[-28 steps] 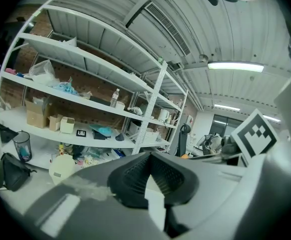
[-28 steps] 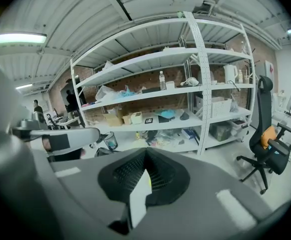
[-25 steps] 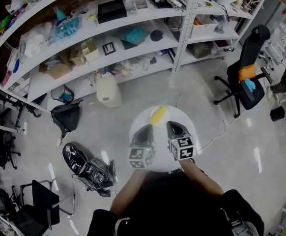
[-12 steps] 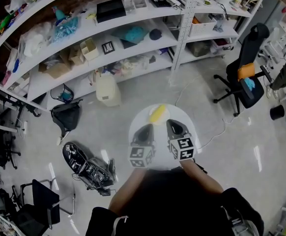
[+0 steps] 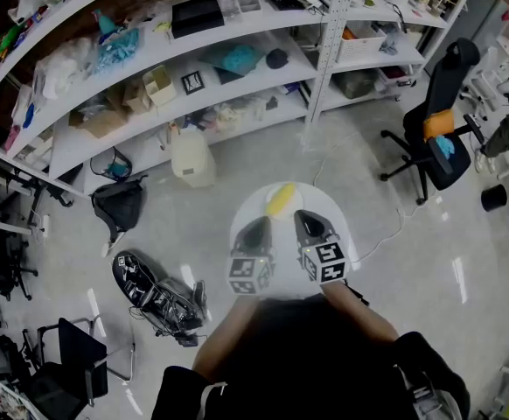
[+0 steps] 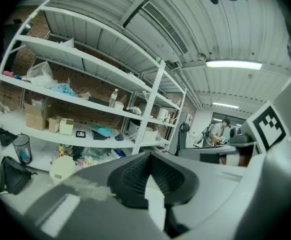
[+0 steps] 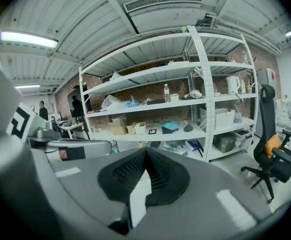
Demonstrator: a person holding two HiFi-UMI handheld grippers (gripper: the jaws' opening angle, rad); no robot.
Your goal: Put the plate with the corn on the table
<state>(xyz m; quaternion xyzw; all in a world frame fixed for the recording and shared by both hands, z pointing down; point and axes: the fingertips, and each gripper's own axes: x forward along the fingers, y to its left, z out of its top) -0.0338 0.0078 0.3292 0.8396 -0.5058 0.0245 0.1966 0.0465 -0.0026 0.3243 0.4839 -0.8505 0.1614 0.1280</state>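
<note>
I hold the plate (image 5: 316, 201) with the corn (image 5: 281, 201) over the floor (image 5: 429, 261), left claw (image 5: 259, 229) and right claw (image 5: 305, 224) both clamped on its rim; no tabletop in sight, set-down not yet done.

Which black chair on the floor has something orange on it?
The office chair at the head view's right, with the orange patch at its armrest; the chair at lower left shows no orange.
</note>
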